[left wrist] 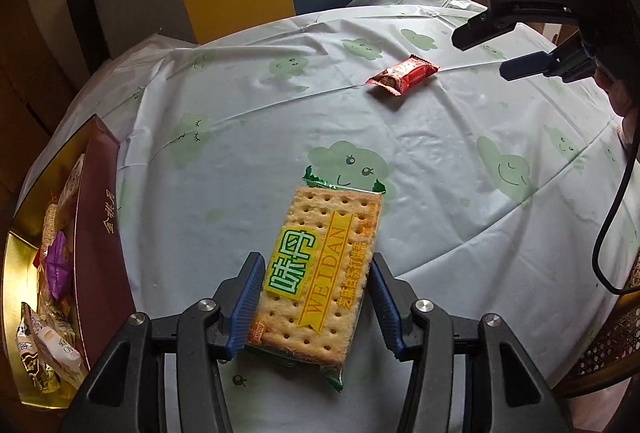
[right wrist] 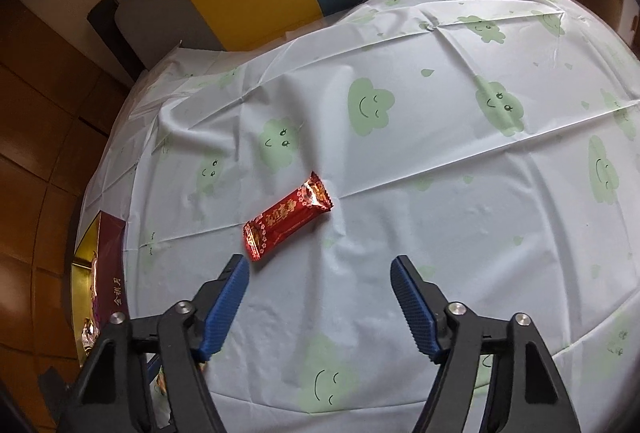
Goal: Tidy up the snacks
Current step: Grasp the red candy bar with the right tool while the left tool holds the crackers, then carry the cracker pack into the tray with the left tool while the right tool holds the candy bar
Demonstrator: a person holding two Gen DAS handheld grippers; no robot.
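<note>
Two snacks left: our left gripper [left wrist: 316, 297] clamps the cracker pack [left wrist: 316, 273] for the box [left wrist: 96, 233], while our right gripper [right wrist: 320, 305] gapes empty near the red candy bar [right wrist: 286, 219].

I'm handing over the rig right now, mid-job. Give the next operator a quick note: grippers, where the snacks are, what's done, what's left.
Left gripper: shut on the cracker pack, held just above the tablecloth.
Right gripper: open and empty, above the cloth, near the red candy bar.
Box: at the table's left edge, already holding several snacks.
Left to do: put the cracker pack in the box, then pick up the red candy bar and box it too.
</note>
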